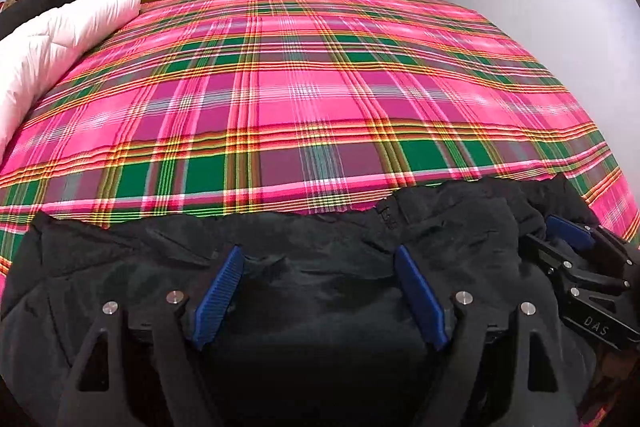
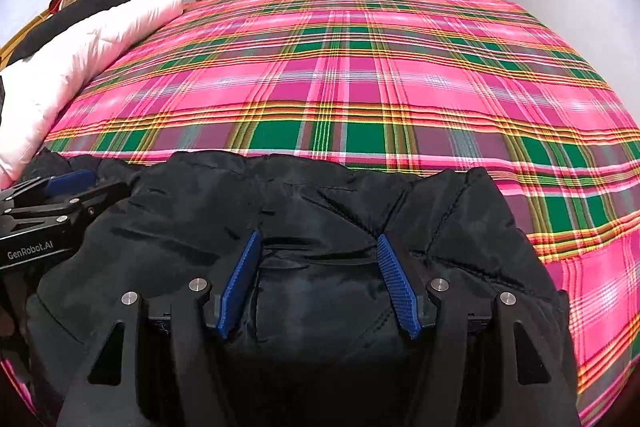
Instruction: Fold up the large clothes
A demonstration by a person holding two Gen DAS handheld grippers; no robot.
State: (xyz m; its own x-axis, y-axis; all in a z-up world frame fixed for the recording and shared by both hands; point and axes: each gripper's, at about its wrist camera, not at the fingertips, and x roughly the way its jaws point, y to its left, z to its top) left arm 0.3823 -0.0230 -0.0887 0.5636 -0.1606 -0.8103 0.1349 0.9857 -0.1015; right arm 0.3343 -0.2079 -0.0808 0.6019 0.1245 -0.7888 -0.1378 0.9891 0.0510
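Black padded fabric, a large jacket (image 1: 304,267), lies bunched along the lower edge of both views on the pink and green plaid bedcover (image 1: 320,87), its far hem ragged against the plaid. At upper left of the frame a white quilt (image 1: 52,39) lies along the bed's side, well apart from the work. The step in hand appears to be taking hold of the near edge with both tools; done well, each would pinch one layer at a matching point so the fold lifts evenly. Left gripper (image 1: 320,291): jaws wide, blue pads standing clear of the cloth between them, nothing clamped. Right gripper (image 2: 318,283): jaws somewhat narrower, a bulge of jacket (image 2: 320,211) between the pads; whether the pads press on it cannot be told.
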